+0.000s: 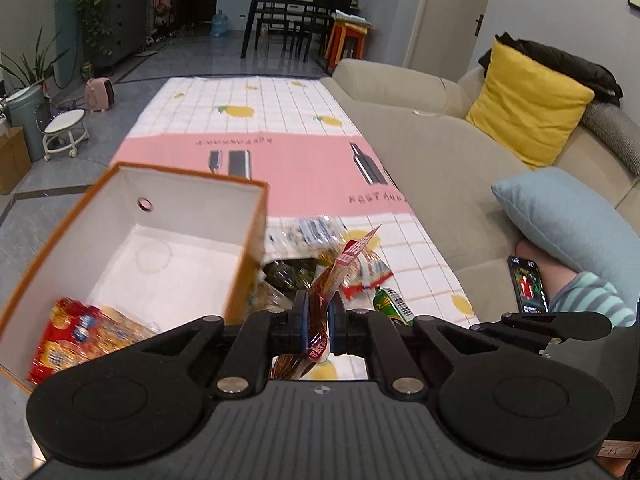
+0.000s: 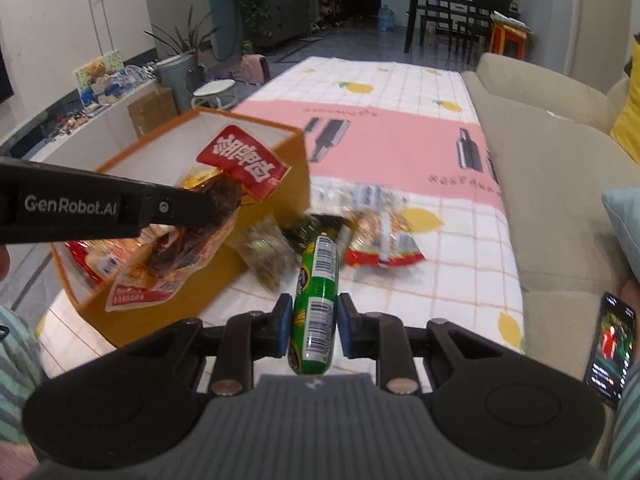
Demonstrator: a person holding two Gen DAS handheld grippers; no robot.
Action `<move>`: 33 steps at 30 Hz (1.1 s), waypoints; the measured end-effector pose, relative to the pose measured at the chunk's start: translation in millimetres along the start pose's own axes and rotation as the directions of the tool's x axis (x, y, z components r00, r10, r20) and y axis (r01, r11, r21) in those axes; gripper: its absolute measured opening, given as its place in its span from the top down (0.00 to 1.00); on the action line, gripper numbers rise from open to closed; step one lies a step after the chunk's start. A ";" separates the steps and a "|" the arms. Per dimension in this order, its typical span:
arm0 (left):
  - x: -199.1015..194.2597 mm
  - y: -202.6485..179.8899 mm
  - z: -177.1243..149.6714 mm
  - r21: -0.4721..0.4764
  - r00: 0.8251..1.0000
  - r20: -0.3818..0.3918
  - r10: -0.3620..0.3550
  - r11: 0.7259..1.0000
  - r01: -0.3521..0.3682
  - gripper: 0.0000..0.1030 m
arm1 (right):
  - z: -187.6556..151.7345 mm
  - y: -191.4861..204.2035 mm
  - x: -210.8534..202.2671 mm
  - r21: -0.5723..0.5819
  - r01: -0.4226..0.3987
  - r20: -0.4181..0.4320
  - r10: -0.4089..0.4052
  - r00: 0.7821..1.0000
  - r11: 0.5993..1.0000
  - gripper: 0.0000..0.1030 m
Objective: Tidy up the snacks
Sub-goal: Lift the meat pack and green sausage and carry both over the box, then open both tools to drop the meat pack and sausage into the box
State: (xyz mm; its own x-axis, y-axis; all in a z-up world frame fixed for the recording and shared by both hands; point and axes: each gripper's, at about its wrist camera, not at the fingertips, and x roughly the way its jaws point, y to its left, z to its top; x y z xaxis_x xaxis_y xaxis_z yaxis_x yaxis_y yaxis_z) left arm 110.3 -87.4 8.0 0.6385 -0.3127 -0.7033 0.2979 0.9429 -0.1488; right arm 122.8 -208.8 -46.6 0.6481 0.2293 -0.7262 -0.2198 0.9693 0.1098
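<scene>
My left gripper (image 1: 319,305) is shut on a red and brown snack packet (image 1: 352,252), held up beside the right wall of an orange box (image 1: 180,208) with a white inside. Red snack packets (image 1: 68,336) lie in the box. In the right wrist view the left gripper (image 2: 212,208) reaches in from the left, and its packet (image 2: 244,156) hangs over the orange box (image 2: 290,184). My right gripper (image 2: 315,306) is shut on a green sausage tube (image 2: 318,280), lifted above the tablecloth. The tube's end (image 1: 394,304) also shows in the left wrist view.
Loose snacks lie on the checked pink and white tablecloth (image 2: 400,128): a red-edged packet (image 2: 382,240), a clear packet (image 2: 360,194) and dark packets (image 2: 266,254). A beige sofa (image 1: 420,152) with cushions runs along the right. A hand holds a phone (image 2: 610,344) there.
</scene>
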 end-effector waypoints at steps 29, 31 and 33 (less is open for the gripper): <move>24.8 131.9 47.1 0.011 0.981 -0.094 0.172 0.985 -0.172 0.91 | 105.0 135.7 91.5 -0.291 -0.117 -0.076 0.099 0.992 0.949 0.80; 34.6 136.6 42.9 0.013 0.976 -0.121 0.179 0.984 -0.179 0.91 | 104.3 141.5 102.2 -0.320 -0.110 -0.093 0.084 0.992 0.941 0.81; 42.4 141.1 38.1 0.016 0.973 -0.143 0.183 0.983 -0.183 0.91 | 102.8 146.2 113.1 -0.351 -0.102 -0.109 0.068 0.992 0.931 0.81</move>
State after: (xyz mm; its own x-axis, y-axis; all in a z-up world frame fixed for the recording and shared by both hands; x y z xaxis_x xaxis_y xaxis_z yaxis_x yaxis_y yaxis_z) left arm 206.4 28.0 -16.4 0.5737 -0.1151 -0.8109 0.1876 0.9822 -0.0067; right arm 239.0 -32.1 -42.9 0.5485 0.2838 -0.7865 -0.5273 0.8474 -0.0619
